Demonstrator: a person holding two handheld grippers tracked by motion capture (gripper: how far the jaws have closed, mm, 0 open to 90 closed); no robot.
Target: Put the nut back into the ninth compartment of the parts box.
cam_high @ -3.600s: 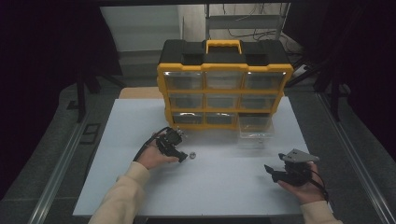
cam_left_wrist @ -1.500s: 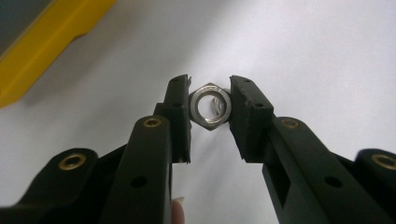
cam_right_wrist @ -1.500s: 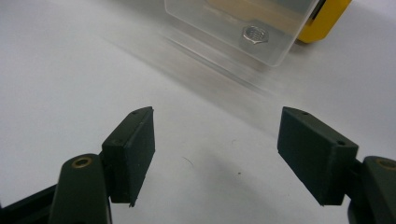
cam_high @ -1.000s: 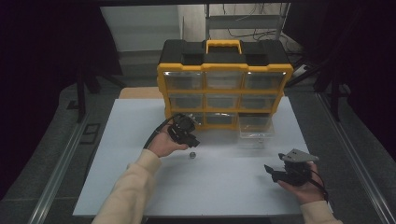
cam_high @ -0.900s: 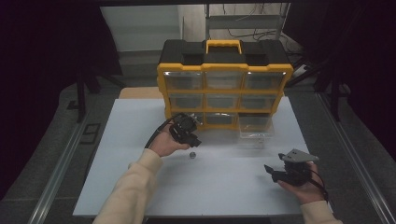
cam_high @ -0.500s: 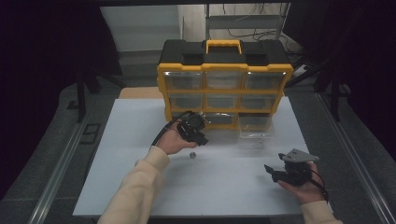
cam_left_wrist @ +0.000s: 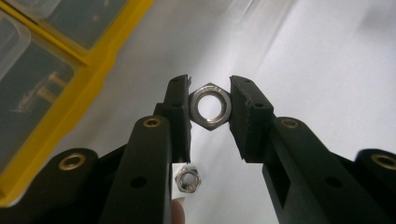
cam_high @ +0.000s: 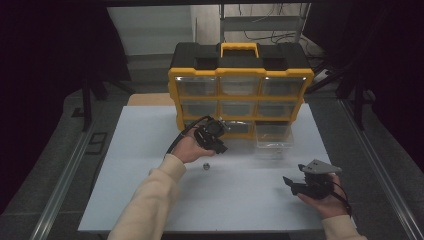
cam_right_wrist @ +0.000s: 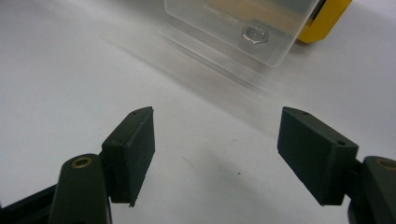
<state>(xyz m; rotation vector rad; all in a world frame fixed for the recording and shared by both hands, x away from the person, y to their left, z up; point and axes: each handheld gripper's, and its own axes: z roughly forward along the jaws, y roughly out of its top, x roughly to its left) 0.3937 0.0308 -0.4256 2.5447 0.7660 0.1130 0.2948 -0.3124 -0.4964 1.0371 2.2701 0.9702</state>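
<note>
The left tongs pinch a steel hex nut above the white desk, just before the yellow organizer; a second nut below is half hidden behind one jaw. The right tongs gape empty, facing a clear drawer, cut off at the frame's top, holding another nut.

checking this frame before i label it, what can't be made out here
- High view: the nut held by the left gripper is too small to see; the hand covers the jaws.
- Left gripper view: the second nut is partly hidden behind a jaw.
- High view: what is inside the organizer drawers is too dim to tell.
- Right gripper view: the clear bin is cut off by the top edge.
</note>
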